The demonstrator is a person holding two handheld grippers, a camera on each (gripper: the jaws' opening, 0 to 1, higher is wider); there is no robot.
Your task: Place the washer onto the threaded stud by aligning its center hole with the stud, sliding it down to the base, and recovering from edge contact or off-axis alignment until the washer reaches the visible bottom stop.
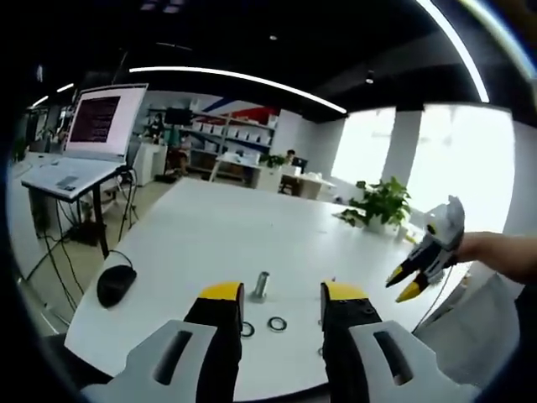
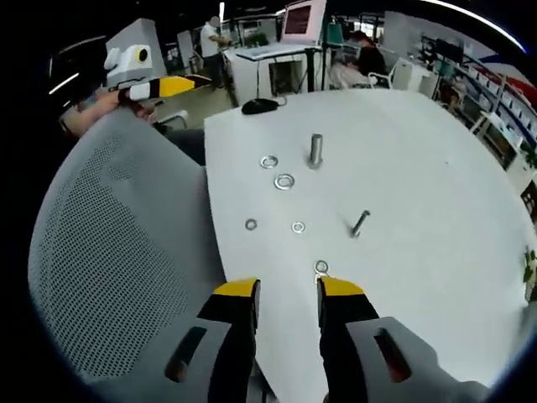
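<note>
The threaded stud [image 1: 261, 285] stands upright on the white table [image 1: 218, 235], just beyond my left gripper [image 1: 283, 294], which is open and holds nothing. Two washers [image 1: 277, 323] lie flat between its jaws and the stud. In the right gripper view the stud [image 2: 315, 151] is farther off, with two larger washers [image 2: 284, 180] beside it and smaller washers [image 2: 298, 227] nearer. My right gripper [image 2: 288, 290] is open and empty above the table edge, with one small washer [image 2: 321, 267] just ahead of its right jaw. It also hangs in the air at the right as the right gripper [image 1: 403, 284].
A loose bolt [image 2: 360, 223] lies right of the washers. A grey mesh chair back [image 2: 117, 252] stands against the table's left edge. A black mouse [image 1: 116, 285] sits at the table corner. A laptop [image 1: 84, 143] on a stand and a potted plant [image 1: 382, 201] are farther off.
</note>
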